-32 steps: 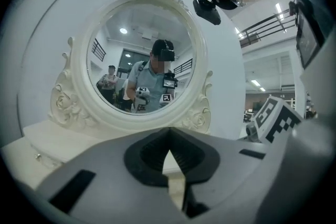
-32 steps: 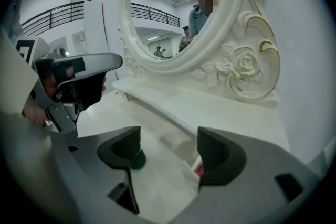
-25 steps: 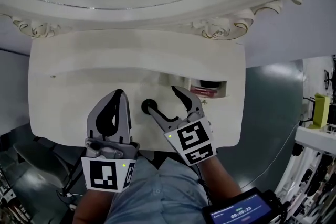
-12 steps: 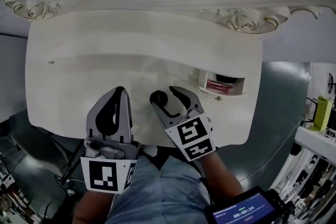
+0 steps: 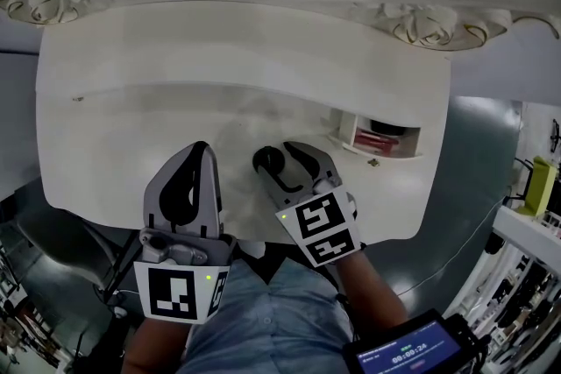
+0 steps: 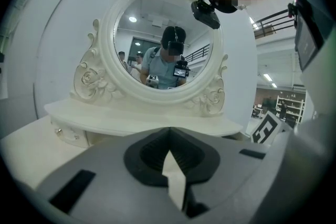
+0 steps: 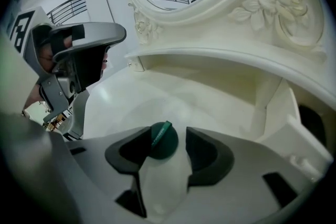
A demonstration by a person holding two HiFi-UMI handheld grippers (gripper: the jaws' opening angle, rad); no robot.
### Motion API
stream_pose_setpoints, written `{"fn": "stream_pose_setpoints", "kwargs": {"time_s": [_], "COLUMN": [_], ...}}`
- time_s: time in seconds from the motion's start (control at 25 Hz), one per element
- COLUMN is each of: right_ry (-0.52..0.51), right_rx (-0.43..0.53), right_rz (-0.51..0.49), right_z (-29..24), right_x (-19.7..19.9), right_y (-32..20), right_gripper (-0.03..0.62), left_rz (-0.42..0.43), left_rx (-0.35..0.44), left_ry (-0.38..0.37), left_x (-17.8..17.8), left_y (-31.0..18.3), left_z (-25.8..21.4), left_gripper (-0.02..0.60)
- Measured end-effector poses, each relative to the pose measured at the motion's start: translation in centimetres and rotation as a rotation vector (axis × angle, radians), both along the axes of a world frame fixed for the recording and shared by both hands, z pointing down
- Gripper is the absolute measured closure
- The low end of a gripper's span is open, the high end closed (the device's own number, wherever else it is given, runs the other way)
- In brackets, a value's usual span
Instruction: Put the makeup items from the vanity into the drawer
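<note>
On vanity (image 5: pixel 131 101), green compact (image 7: pixel 164 141) between right gripper's (image 7: pixel 167 139) closing fingers (image 7: pixel 210 152), left gripper's (image 6: pixel 169 136) fingers (image 6: pixel 147 152) together

light: dim overhead | edges: fisheye-bent, vignetted | foreground: soft

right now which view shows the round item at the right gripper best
The right gripper view: the round green item sits between the right gripper's closing jaws. The head view shows just a dark disc; the left gripper view misses it.
</note>
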State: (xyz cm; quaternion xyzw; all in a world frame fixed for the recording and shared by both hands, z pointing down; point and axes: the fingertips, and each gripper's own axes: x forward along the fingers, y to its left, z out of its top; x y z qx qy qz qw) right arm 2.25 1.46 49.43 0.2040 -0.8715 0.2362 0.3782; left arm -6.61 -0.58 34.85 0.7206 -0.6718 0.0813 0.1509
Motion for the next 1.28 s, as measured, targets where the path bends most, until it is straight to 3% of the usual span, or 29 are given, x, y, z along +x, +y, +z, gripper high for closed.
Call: {"fn": "stream_pose_setpoints", "kwargs": {"time_s": [0.24, 0.4, 0.52, 0.64, 0.84, 1.08, 1.28], "right_ry": [0.066, 0.07, 0.054, 0.03, 0.013, -0.02, -0.055], "right_rx": [0.043, 0.037, 0.003, -0.033, -0.014, 0.049, 0.169], "right_rz": [-0.034, -0.05, -0.047, -0.046, -0.048, -0.016, 0.041], "right_z": [0.2, 0.2, 0.3, 0.2, -0.6, -3.8, -7.9], "right_x": [-0.1, -0.4, -0.5, -0.9, -1.2, -0.7, 0.8], "right_y": [0.0, 0.3, 0.6, 1.3, 1.4, 0.1, -2.5], "right_gripper": [0.399, 0.451, 0.473, 0.546, 0.557, 0.557, 0.556], "left_rz": [-0.002, -0.004, -0.006, -0.008, -0.009, 0.009, 0.059], "left_rx": [-0.002, 0.004, 0.009, 0.009, 0.021, 0.066, 0.151], "left_ry": [0.005, 0.007, 0.006, 0.006, 0.001, -0.007, -0.013], "left_x": [-0.2, -0.4, -0.5, -0.5, -0.6, 0.2, 2.1], "left_y": [-0.1, -0.1, -0.1, 0.1, 0.2, 0.0, -1.1], "left_z": [0.2, 0.0, -0.1, -0.3, -0.7, -2.9, -5.5], "left_gripper": [0.581, 0.581, 0.581, 0.581, 0.581, 0.581, 0.581]}}
